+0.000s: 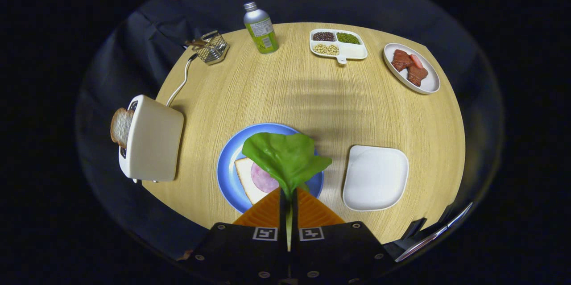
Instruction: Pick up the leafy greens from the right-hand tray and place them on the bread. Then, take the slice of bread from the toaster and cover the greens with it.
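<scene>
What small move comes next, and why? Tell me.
Probably lower the tongs a little and open them. They are shut on the greens, whose leaf hangs over the bread and ham on the blue plate, so release should drop it there. The white tray is bare.

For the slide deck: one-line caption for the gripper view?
Claw shut on leafy greens above the bread on the blue plate; toaster holds another slice.

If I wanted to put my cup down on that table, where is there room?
The wide bare middle of the table, between the toaster and the meat plate. It is crowded just ahead of the tool, shut on the leafy greens over the blue plate.
</scene>
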The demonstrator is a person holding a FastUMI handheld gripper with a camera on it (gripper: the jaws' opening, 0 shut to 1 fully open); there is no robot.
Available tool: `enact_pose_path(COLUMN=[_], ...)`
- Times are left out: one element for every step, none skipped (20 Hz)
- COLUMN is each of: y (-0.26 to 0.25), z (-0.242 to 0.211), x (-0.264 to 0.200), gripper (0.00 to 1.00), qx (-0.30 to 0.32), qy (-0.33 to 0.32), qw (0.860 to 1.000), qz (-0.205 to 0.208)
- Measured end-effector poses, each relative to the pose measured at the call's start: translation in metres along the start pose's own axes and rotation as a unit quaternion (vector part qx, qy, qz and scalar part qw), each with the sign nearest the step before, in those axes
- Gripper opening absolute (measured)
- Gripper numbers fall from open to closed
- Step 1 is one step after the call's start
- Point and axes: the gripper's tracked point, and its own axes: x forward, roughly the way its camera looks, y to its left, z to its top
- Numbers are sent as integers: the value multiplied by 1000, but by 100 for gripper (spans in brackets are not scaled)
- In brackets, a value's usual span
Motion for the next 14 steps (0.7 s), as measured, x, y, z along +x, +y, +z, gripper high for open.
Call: enact_pose_path(y=[5, 9, 13, 19, 23, 23, 17, 15, 17, 20, 24, 26, 27, 30], z=[2, 2, 2, 2, 2, 2, 1, 0, 0, -1, -2, -3, -2, 0], x=[5, 9, 13, 18, 22, 30, 36, 42, 47, 50, 53, 53, 52, 51], gripper=[3, 3, 3, 4, 4, 4, 5, 7, 12, 16, 21, 25, 30, 36], qx=[-3, -7, -10, -16, -22, -28, -32, -36, -38, -37, -36, -36, -36, -32], qy=[2, 4, 4, 5, 5, 5, 9, 11, 8, 11, 15, 14, 15, 14], qw=[1000, 1000, 1000, 1000, 1000, 999, 999, 998, 997, 997, 998, 998, 998, 998], qz=[0, -2, -4, -4, -7, -20, -41, -55, -59, -60, -58, -59, -58, -57])
